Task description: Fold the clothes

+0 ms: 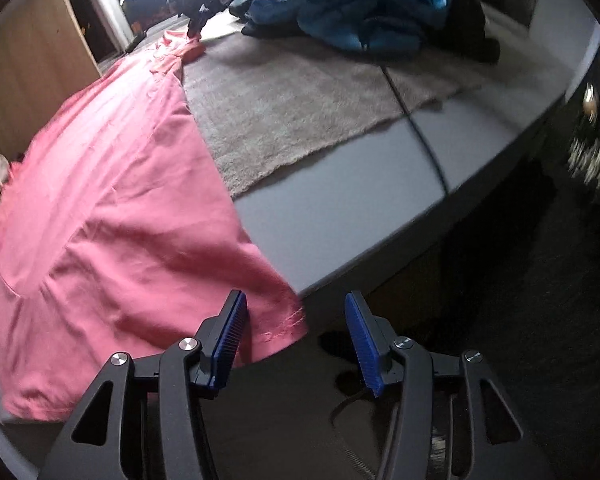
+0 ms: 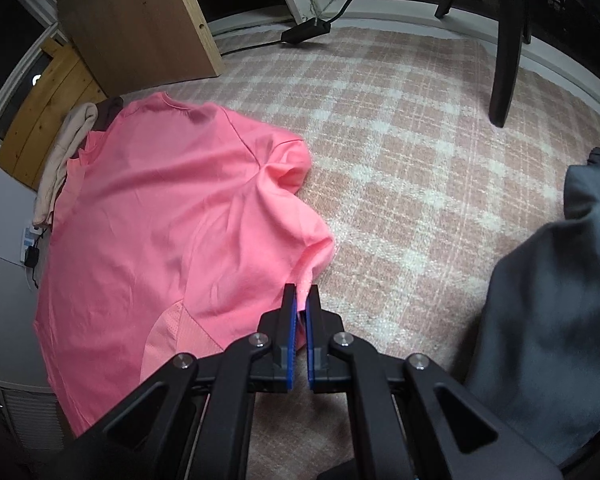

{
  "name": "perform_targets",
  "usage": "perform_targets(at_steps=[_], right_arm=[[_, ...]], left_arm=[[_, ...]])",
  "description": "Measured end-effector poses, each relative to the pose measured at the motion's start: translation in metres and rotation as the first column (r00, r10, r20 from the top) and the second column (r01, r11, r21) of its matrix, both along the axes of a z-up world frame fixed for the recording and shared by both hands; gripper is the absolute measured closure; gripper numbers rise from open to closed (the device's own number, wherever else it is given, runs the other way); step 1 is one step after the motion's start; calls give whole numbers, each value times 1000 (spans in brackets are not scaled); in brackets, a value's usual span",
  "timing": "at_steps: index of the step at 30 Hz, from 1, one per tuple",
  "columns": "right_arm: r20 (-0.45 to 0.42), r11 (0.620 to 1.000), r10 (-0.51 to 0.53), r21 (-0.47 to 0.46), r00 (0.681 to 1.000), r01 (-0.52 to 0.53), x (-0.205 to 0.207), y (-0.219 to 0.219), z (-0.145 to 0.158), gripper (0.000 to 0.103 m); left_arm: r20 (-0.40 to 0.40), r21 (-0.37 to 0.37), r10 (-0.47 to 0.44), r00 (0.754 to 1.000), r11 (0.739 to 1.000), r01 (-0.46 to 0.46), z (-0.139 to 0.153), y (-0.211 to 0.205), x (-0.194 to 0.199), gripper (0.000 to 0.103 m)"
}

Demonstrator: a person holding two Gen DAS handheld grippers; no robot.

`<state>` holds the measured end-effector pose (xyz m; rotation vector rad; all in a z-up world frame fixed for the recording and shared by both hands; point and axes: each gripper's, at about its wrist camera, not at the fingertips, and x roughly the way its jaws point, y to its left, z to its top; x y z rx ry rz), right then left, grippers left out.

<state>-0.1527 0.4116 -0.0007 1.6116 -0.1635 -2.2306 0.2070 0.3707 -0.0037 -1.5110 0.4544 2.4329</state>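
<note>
Partly cut off, pink shirt (image 2: 160, 216) hem pinched in right hand-held gripper (image 2: 301, 300)

Left gripper (image 1: 296, 336) fingers parted, right gripper (image 2: 301, 312) fingers pinched together

A home room: checked carpet (image 2: 400, 152), wooden cabinet (image 2: 140, 20), chair leg (image 2: 508, 60), piled clothes (image 1: 352, 12).

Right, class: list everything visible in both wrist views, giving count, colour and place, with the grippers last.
T-shirt: one, pink, spread flat on the blanket.
Blanket: one, pink and cream check, under the shirt.
Beige garment: one, beside the shirt's collar.
Blue clothes: a pile, at the far end.
Grey cloth: one, right edge.
Wooden panel: one, light brown, behind the shirt.
Left gripper: open, at the shirt's hem corner.
Right gripper: shut on the shirt's edge.
</note>
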Motion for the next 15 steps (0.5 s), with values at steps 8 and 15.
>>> perform_targets(at_steps=[8,15], right_arm=[[4,1000,12,0,1000,-12,1,-3,-2,99],[-2,1000,-5,-5,1000,5,2,1,-6,99]], left_arm=[[-36,-41,-37,999,999,35,1,-6,0,76],[42,58,-28,999,998,26,10,-20,-7,102]])
